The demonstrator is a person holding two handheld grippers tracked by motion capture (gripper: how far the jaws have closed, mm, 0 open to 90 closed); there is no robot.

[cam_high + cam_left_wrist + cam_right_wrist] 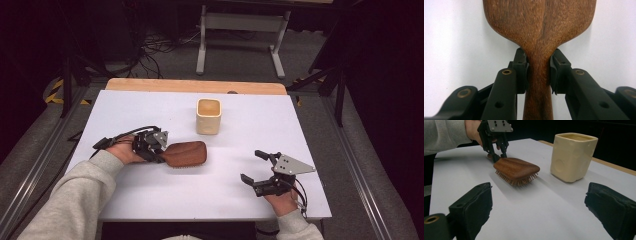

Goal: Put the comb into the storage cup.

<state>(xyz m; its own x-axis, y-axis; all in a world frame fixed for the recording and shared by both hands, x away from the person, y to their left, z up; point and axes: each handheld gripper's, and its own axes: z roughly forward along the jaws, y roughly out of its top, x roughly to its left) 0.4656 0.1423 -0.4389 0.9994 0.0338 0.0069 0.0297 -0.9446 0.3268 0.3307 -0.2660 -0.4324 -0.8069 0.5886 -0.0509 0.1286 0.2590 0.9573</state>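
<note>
Nearest to my eye is the slim neck of the dark brown wooden hairbrush (539,37), where its handle widens into the oval head, and my left gripper (539,68) has it pinched from both sides, each black pad pressed flat against the wood. The brush lies bristles down on the white tabletop (150,200), left of centre, with its head pointing toward the middle and the cream square-sided ceramic cup (208,116) standing near it, just behind and apart.

To do this grip well, I judge I should keep the jaws square across the neck and low on it, so the head cannot swing when I lift. The bristles look springy, so I would raise it straight up rather than drag it. If the brush is meant for the cup, the handle end will have to tip down first.

My right gripper (257,170) rests on the table's near right, jaws spread wide with nothing between them.

The white sheet covers a pale wooden board (195,86) that shows along the far edge. Beyond it is grey floor, tangled black cables (160,47) and a white metal stand (242,35) in a dim room.
</note>
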